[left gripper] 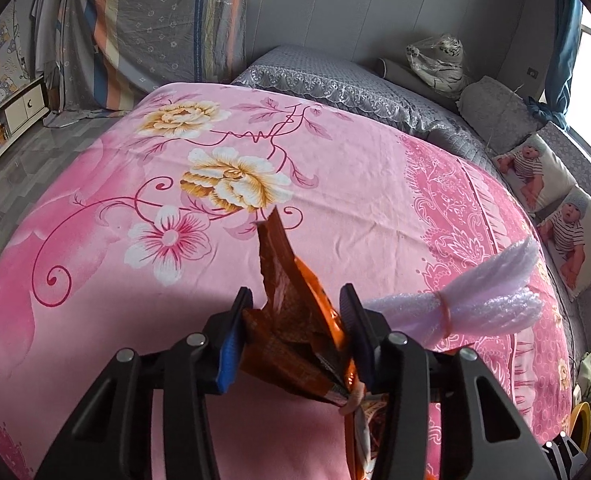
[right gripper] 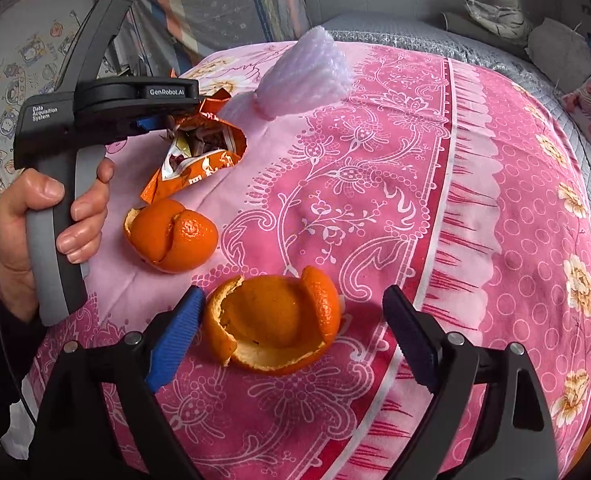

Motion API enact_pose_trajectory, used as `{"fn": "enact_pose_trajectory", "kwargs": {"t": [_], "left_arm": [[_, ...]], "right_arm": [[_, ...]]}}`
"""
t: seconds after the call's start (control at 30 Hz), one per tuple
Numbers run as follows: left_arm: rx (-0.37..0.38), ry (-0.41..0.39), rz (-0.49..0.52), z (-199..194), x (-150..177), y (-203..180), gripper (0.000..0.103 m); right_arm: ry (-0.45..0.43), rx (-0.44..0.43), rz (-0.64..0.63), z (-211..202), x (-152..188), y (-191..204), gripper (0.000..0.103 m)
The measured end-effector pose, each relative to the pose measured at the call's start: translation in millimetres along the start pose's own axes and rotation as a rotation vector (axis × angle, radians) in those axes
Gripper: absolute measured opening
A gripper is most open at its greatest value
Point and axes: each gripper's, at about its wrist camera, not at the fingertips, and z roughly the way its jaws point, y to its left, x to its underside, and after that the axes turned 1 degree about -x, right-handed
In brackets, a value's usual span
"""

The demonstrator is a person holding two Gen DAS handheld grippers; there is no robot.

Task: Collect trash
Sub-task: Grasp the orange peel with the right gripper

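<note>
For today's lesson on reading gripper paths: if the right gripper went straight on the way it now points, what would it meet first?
Most likely the near orange peel: it lies on the pink bedsheet between the open fingers of the right gripper. Depth is hard to judge through the fisheye.

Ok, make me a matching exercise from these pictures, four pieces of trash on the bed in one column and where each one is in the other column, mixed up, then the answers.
Things:
1. orange snack wrapper
2. near orange peel
3. far orange peel
4. white foam net

Places:
A. lying between the open fingers of the right tool
B. farthest up the pink bedsheet, tied with a rubber band
C. held by the left tool
D. on the sheet just below the wrapper, beside the left hand

Pairs: 1-C, 2-A, 3-D, 4-B
</note>
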Motion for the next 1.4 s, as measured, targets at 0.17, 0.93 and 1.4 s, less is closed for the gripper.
{"fn": "enact_pose_trajectory", "kwargs": {"t": [0.17, 0.93, 1.4], "left_arm": [[0.003, -0.011, -0.012, -11, -1, 5, 0.04], [-0.038, -0.223, -0.001, -142, 9, 38, 0.04], [0.147, -0.301, 0.187, -220, 34, -63, 0.04]], "right_arm": [[-0.008, 0.007, -0.005, -2, 0, 3, 0.054], [-0.213, 0.078, 0.02, -106, 10, -1, 0.046], [-0.376, 0.173, 0.09, -187, 25, -37, 0.046]]}}
